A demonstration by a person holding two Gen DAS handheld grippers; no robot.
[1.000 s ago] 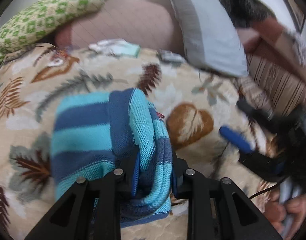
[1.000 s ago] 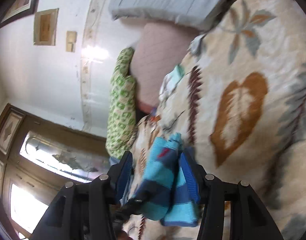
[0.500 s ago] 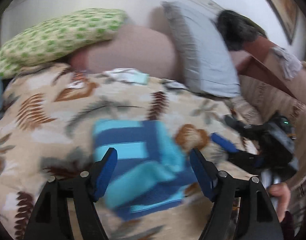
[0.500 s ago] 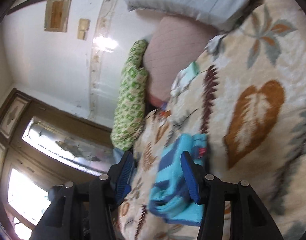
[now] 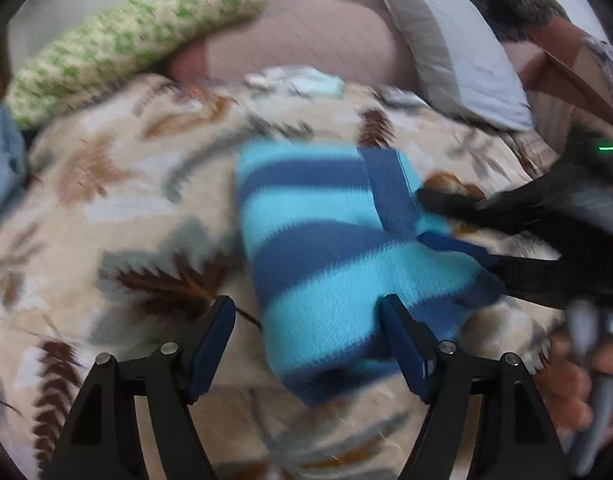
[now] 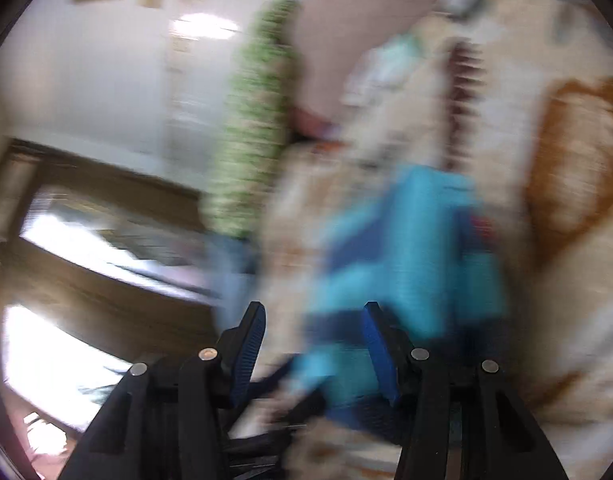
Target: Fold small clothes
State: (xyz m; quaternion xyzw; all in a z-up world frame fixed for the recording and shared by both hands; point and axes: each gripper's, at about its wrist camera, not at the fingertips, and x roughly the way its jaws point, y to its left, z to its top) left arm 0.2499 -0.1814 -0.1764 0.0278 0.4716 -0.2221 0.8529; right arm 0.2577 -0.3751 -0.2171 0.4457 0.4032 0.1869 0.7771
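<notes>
both claws, left gripper [image 5: 306, 336] and right gripper [image 6: 312, 344], now released and apart; striped garment [image 5: 338, 256] lies folded on the blanket [image 5: 106, 208].

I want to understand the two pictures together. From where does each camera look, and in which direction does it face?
Left wrist: sits on the left gripper, faces across the bed at the striped knit garment; its open fingers, the right gripper and a hand show.
Right wrist: sits on the right gripper, rolled sideways, faces the garment and the wall; its open fingers show, blurred.
Shared: the garment, leaf-print blanket, green pillow.
</notes>
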